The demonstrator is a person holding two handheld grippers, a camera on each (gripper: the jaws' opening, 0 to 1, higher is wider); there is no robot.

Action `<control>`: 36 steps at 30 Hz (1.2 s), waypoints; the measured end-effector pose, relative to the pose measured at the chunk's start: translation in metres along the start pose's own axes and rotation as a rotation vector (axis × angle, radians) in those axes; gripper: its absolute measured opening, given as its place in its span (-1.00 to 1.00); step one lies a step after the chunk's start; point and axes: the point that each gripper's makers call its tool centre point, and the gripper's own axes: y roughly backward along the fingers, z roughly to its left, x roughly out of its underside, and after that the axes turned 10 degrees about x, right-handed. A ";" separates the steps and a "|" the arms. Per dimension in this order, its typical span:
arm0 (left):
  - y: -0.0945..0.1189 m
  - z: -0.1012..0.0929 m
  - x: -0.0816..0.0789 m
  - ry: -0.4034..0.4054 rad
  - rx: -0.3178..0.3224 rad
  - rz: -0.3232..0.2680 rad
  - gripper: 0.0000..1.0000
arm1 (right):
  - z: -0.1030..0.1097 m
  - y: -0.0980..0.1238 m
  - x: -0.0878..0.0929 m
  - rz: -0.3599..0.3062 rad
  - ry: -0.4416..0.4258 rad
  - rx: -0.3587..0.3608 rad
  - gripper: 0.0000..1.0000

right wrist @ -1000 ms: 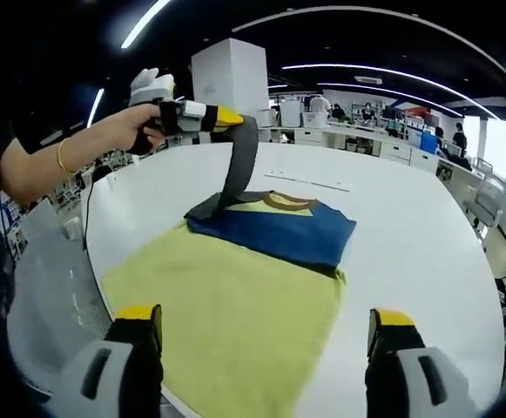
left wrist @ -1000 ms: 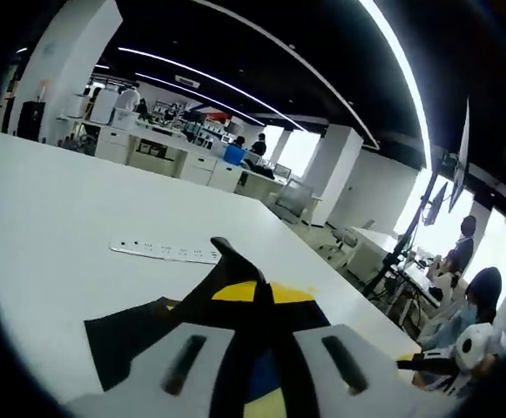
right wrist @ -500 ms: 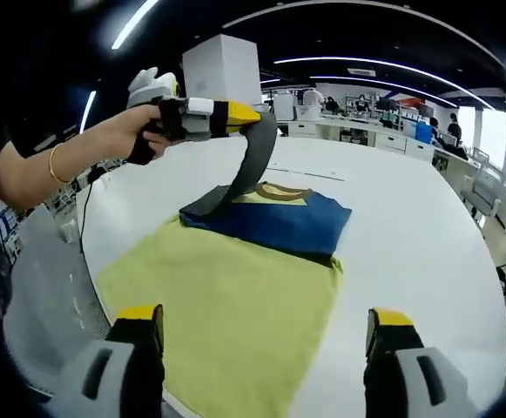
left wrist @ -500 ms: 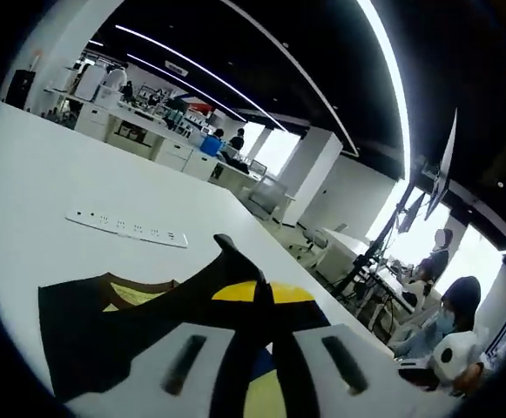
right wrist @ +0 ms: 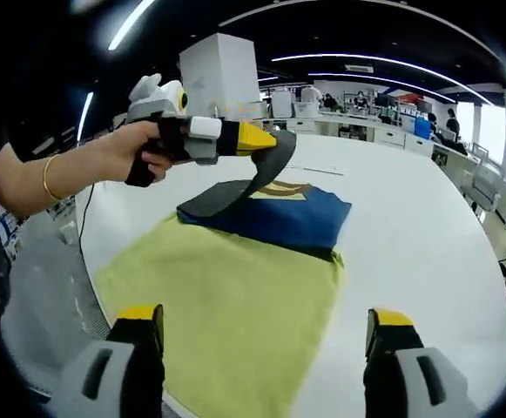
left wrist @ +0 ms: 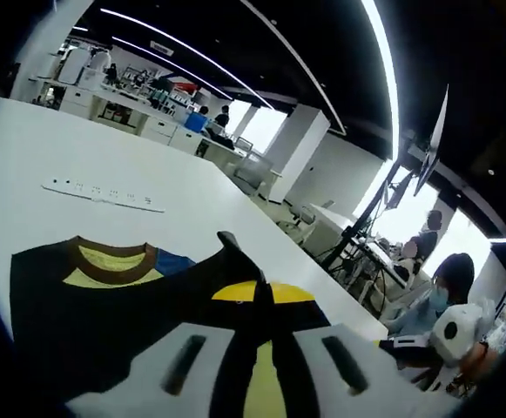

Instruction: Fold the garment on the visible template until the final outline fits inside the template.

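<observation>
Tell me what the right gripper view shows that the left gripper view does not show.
Right gripper view alone: the person's hand holding the left gripper, the right gripper with its jaws apart and empty, and the yellow-green lower part of the shirt. Left gripper view alone: seated people at desks. Both share: the dark sleeve pinched in the left gripper, the shirt's brown collar, the white table and the white strip on it.
</observation>
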 end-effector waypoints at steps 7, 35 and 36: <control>-0.013 0.008 0.025 0.039 -0.011 0.043 -0.99 | -0.002 -0.002 0.002 0.000 -0.014 0.002 0.94; 0.008 0.003 0.031 -0.192 0.021 0.112 0.58 | -0.003 0.000 0.003 0.015 0.050 -0.050 0.99; 0.011 0.003 0.030 -0.199 0.018 0.113 0.66 | -0.002 0.001 0.004 0.026 0.056 -0.066 0.99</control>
